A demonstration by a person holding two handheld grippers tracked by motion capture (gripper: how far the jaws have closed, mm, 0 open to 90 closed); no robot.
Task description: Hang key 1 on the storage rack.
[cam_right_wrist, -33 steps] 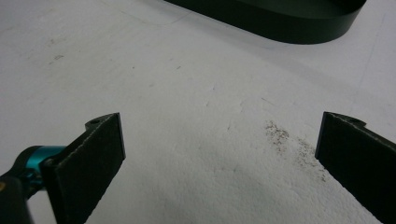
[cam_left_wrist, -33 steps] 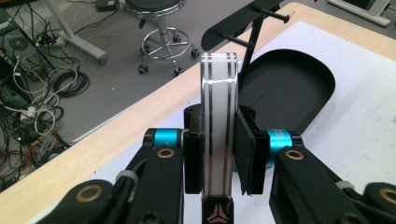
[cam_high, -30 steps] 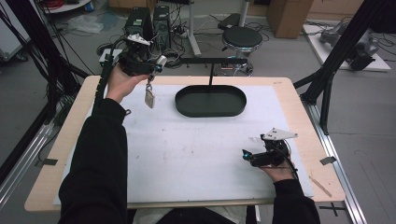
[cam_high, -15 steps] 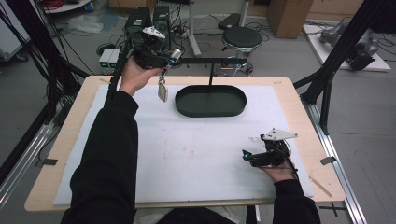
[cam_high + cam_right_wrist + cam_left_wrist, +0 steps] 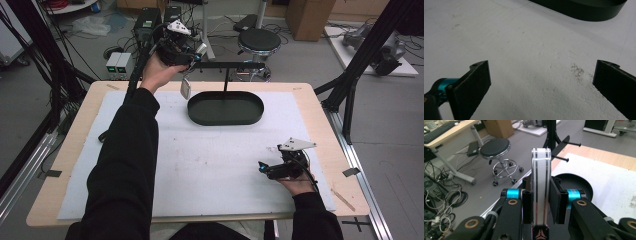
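The left gripper is raised past the far edge of the table, near the left end of the stand's crossbar; its jaws are clamped on a flat white tag with dark stripes along its edge, which in the high view hangs below the gripper as a small pale card, just left of the black oval tray that forms the stand's base; in the left gripper view two black pegs jut out beyond the tag, apart from it, so the tag is lifted and carried but not yet hung (assuming the pegs are where it goes, which seems likely); what remains, by that reading, is to bring the tag up to a peg, hook it on and let go; the right gripper rests low over the white mat at the near right, jaws spread wide with nothing between them, taking no part for now.
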